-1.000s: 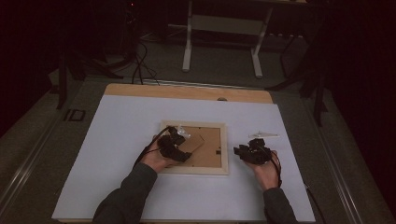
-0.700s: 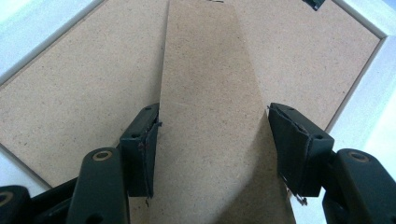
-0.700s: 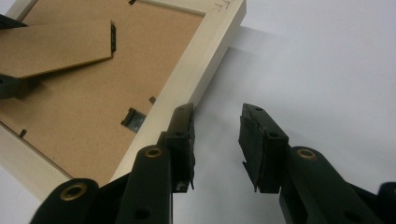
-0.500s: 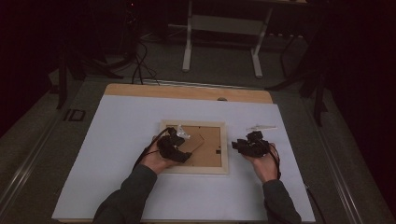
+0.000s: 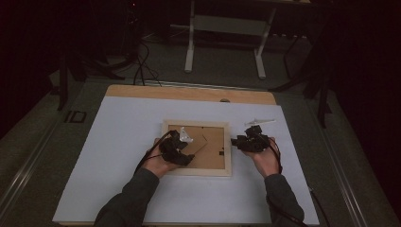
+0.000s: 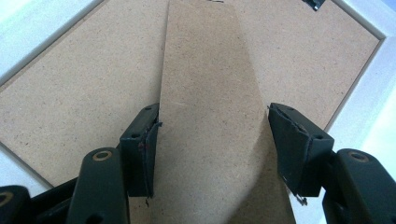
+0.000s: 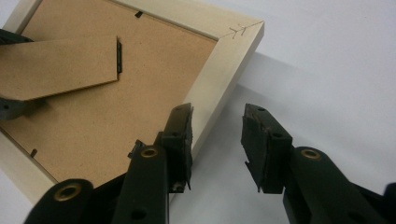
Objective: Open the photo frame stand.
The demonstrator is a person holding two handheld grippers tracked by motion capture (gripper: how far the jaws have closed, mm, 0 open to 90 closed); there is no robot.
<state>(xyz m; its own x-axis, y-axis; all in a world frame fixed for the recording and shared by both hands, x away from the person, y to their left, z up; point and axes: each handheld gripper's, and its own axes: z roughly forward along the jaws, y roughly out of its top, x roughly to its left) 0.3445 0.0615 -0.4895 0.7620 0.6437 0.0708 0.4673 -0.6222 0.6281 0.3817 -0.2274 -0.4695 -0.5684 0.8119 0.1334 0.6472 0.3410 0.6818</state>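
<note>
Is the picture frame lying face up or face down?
Face down. The picture frame shows its brown backing board and fold-out stand on top.

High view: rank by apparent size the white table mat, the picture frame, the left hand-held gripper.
1. White rectangular table mat
2. Pale wooden picture frame with brown fibreboard back
3. Black left hand-held gripper, smallest, though raised slightly nearer the camera

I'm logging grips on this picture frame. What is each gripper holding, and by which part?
The left gripper straddles the frame's fold-out stand at its side edges; a firm clamp cannot be told. The right gripper, jaws just opening, holds nothing beside the frame edge.
</note>
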